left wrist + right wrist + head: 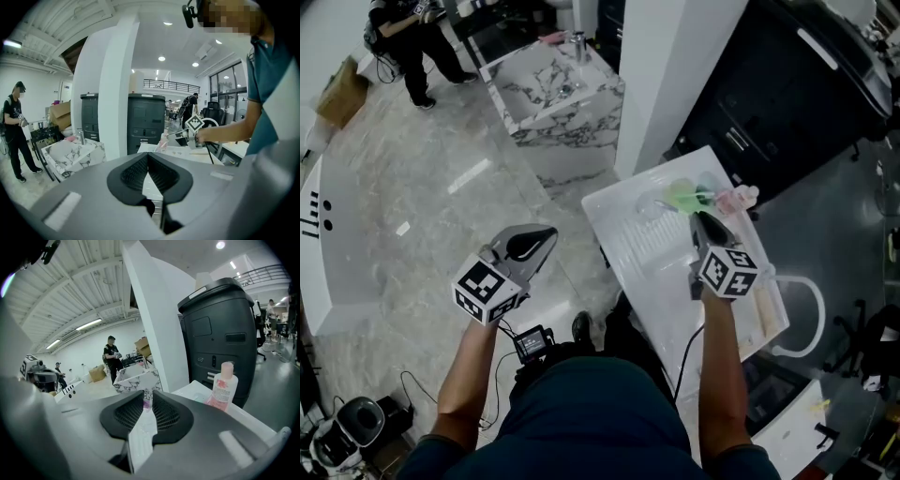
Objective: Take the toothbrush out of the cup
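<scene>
My right gripper (703, 221) hangs over the white counter (623, 225), just in front of a green translucent cup (681, 196). It is shut on a white toothbrush (142, 433), whose handle runs between the pads and whose purple head (147, 403) pokes out at the tips. In the right gripper view the cup is hidden behind the jaws. My left gripper (534, 246) floats off to the left over the floor, away from the counter, jaws shut with nothing in them (148, 157). From the left gripper view my right gripper (180, 136) shows far off above the counter.
A pink bottle (737, 199) (224, 386) stands on the counter beside the cup. Behind it is a dark cabinet (787, 94) and a white pillar (675, 75). A marble basin unit (553, 89) sits farther back, with a person (408, 47) standing beyond it.
</scene>
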`<state>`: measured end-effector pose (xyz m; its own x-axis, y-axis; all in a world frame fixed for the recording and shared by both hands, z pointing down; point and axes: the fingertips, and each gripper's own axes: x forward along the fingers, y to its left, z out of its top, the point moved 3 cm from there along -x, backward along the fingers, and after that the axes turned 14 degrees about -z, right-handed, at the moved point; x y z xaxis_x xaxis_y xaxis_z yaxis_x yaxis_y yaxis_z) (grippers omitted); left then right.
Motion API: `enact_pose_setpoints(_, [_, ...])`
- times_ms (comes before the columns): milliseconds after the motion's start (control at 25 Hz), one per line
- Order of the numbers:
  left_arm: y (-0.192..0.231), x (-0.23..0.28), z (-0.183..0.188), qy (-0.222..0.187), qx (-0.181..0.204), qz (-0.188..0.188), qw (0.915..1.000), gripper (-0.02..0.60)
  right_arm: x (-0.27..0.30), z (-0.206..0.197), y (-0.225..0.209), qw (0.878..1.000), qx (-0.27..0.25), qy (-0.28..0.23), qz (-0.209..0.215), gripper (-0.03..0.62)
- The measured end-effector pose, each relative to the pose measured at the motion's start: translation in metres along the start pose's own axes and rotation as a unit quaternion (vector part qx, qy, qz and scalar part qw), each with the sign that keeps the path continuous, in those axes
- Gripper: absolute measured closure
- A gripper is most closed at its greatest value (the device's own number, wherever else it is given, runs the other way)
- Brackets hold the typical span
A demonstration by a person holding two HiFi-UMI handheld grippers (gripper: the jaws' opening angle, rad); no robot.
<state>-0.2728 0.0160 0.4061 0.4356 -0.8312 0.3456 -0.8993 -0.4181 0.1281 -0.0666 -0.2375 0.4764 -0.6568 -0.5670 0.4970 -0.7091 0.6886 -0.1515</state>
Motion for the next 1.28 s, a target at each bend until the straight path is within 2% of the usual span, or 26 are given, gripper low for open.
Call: enact_pose_setpoints(1280, [-0.007,-0.006,0.009,-0.015,0.021,-0.031,0.9992,0.581,-0.099,0.021,-0.017,0.995,0.028,-0.077,-0.049,0.520])
